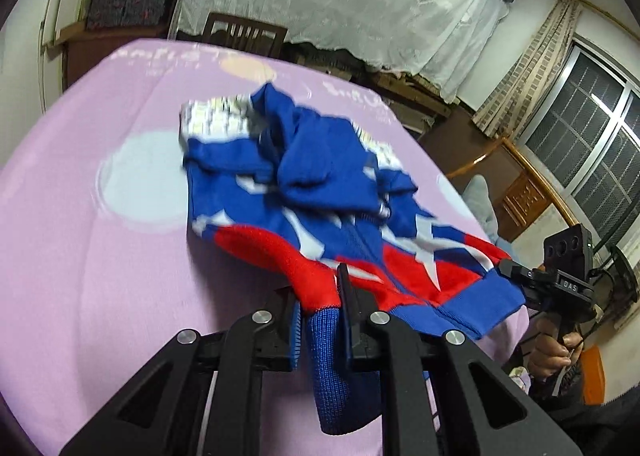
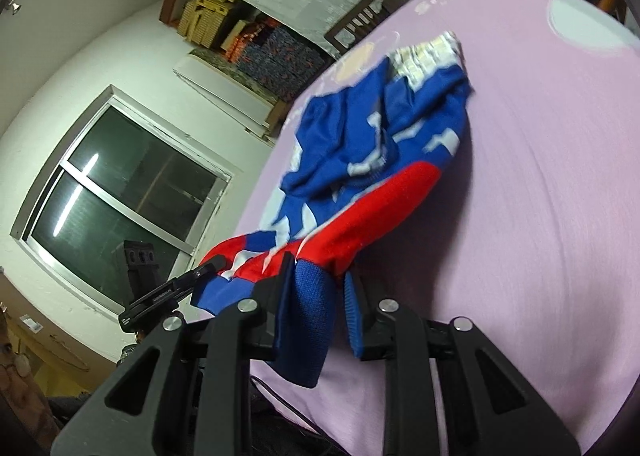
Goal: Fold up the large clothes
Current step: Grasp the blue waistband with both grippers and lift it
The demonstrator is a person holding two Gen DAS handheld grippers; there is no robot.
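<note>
Blue-and-red sweater (image 1: 304,192) heaped mid-bench (image 1: 100,256), hem lifted off the near edge. Left tongs (image 1: 320,296) and right tongs (image 2: 320,276) each pinching that hem. Bare pink cloth all round.

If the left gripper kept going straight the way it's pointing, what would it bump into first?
Probably the sweater itself: the left gripper already pinches its blue hem, and the bunched red and blue knit lies straight ahead on the pink bedcover.
</note>
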